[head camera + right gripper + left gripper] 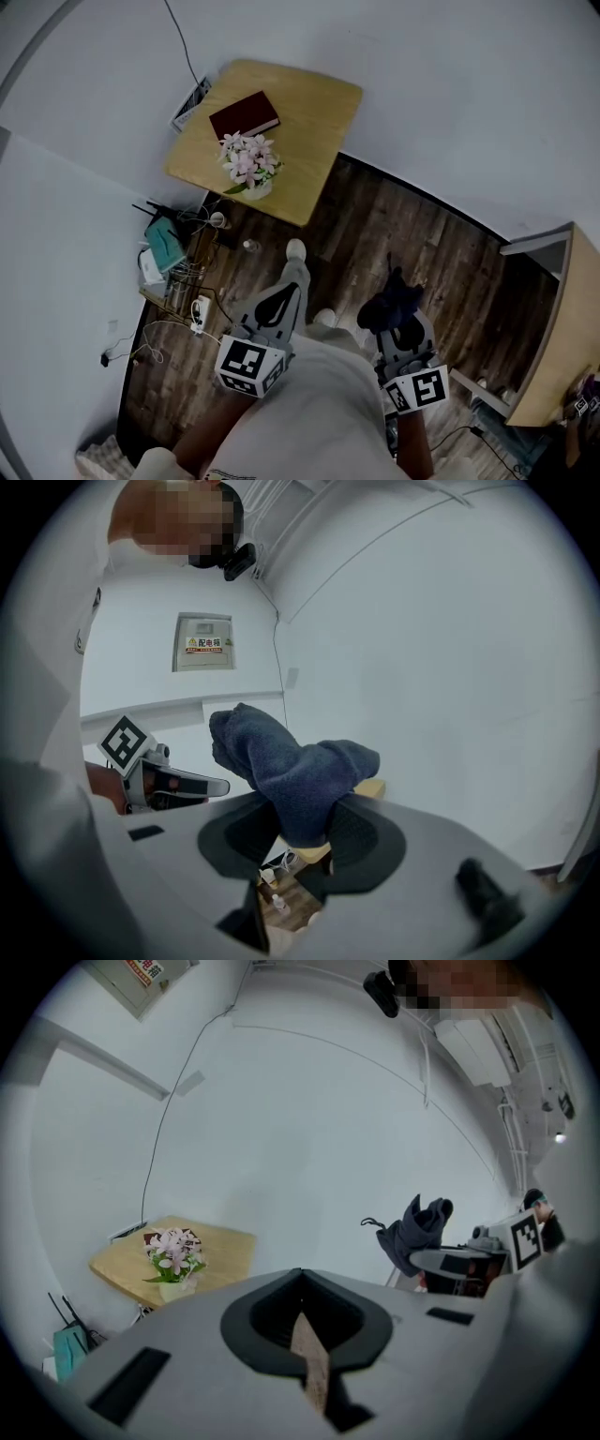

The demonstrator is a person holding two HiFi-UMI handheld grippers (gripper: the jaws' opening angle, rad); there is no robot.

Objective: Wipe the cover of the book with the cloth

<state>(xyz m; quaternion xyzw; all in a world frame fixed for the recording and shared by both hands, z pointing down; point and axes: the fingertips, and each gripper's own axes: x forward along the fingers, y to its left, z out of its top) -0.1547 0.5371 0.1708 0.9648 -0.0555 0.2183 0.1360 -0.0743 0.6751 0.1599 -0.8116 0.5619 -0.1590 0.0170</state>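
Note:
A dark red book (244, 115) lies closed on the small wooden table (314, 108) by the far wall, beside a pot of pink flowers (248, 161). In the left gripper view the flowers (173, 1252) hide most of the book (150, 1237). My right gripper (398, 319) is held near my body, well short of the table, shut on a bunched dark blue cloth (392, 298). That cloth (291, 771) sticks up out of the right gripper (305, 841). My left gripper (274, 305) is at the same height, far from the book. The left gripper (302, 1321) is shut and holds nothing.
A low shelf (173, 258) with a teal bag, chargers and cables stands left of the table on the dark plank floor. A light wooden cabinet (562, 328) is at the right. My shoe (296, 249) points toward the table. A white device (192, 101) sits behind the table.

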